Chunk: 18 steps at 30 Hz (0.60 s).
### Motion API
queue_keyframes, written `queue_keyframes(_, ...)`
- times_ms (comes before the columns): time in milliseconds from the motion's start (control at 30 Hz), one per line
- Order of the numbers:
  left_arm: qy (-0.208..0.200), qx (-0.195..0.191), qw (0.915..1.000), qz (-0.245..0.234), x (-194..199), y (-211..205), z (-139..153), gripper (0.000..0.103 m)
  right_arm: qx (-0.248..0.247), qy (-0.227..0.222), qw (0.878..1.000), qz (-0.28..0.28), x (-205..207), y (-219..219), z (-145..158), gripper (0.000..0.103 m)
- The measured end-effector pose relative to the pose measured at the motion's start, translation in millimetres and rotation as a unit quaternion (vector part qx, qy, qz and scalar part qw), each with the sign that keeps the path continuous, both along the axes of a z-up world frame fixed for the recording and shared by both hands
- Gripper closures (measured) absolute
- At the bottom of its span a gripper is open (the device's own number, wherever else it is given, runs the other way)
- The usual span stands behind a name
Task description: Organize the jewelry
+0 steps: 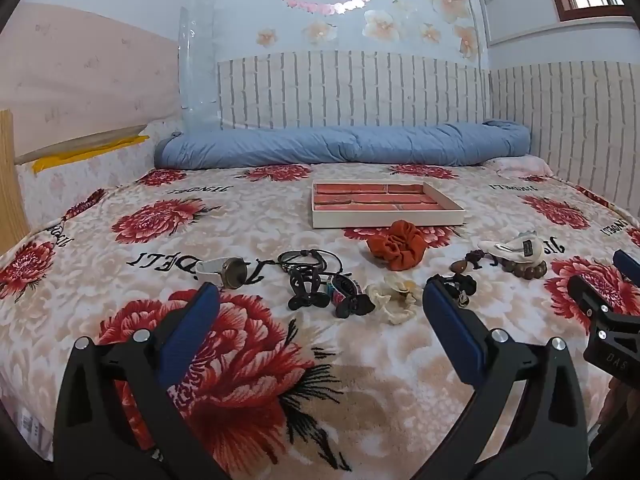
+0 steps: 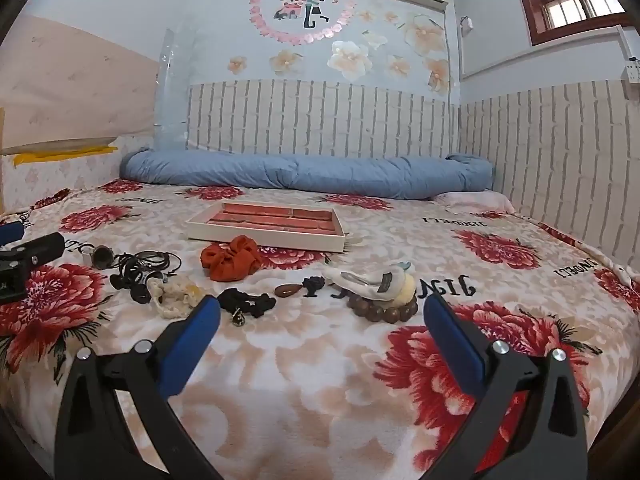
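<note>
Both tools, left (image 1: 320, 300) and right (image 2: 322, 314), gape wide, holding nothing. Beyond their fingertips, jewelry lies scattered; the white, red-lined compartment tray (image 1: 384, 216) sits farther. Tangled black cord bracelets (image 1: 310, 260) are indistinct.

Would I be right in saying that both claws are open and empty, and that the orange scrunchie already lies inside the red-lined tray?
Not quite: the orange scrunchie is not inside the red-lined tray; it lies on the blanket just in front of the tray's near wall, as the right wrist view shows. The rest holds: the left claw and right claw are both open and empty.
</note>
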<state>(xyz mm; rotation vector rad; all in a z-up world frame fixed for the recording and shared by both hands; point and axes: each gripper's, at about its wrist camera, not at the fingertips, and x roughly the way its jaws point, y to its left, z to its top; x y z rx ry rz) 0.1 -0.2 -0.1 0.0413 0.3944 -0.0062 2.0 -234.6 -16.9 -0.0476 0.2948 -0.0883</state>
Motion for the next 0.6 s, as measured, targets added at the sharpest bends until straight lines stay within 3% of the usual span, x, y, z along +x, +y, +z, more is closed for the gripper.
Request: queue_keyframes(600, -0.004, 0.0, 1.0, 0.0, 0.1, 0.4, 0.2, 0.005, 0.006, 0.002, 1.0, -0.006, 1.1, -0.1, -1.3, 0.004)
